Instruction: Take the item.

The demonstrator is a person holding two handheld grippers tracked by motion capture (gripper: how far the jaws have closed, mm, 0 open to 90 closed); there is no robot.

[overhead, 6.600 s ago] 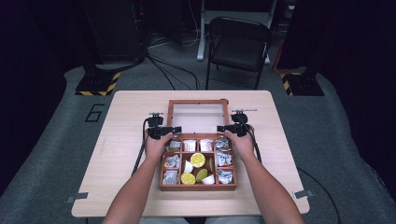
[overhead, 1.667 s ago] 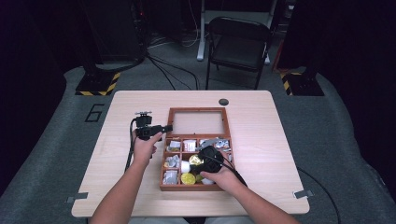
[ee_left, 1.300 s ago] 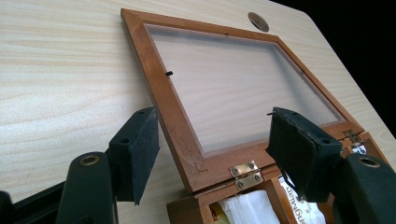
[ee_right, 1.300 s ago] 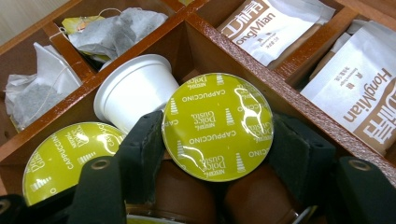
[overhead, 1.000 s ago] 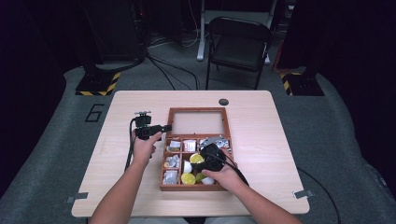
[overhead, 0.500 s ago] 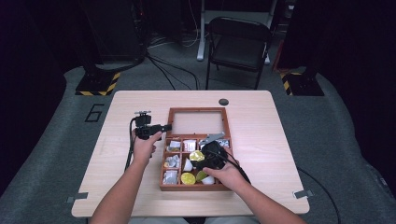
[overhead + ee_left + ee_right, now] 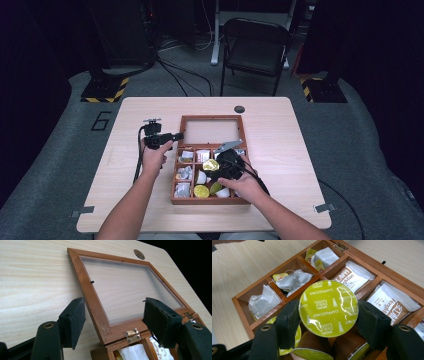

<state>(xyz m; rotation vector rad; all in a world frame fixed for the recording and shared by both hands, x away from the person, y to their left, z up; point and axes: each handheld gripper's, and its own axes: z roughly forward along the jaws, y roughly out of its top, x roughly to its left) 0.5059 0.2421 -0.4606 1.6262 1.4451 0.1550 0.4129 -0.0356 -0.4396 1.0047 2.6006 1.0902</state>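
An open wooden compartment box [image 7: 210, 201] sits mid-table, its glass-paned lid [image 7: 210, 131] lying flat behind it. My right gripper [image 7: 215, 169] hovers over the box's middle compartments, shut on a coffee capsule [image 7: 328, 307] with a yellow-green foil top, which its pads clamp on both sides. More capsules [image 7: 312, 345] lie just beneath it. My left gripper [image 7: 176, 135] rests at the lid's left side. In the left gripper view its jaws [image 7: 113, 315] stand open astride the lid's near corner [image 7: 100, 322] by a brass hinge, with the pads clear of the wood.
Tea bags [image 7: 292, 280] and white sachets [image 7: 348, 277] fill the other compartments. A round dark grommet [image 7: 239, 109] sits in the table behind the lid. A folding chair [image 7: 255, 45] stands beyond the far edge. Bare tabletop [image 7: 300, 150] lies on both sides of the box.
Both grippers first held the lid's sides. The right one then went into the box and now holds a capsule slightly raised. Over the last second almost nothing moved.
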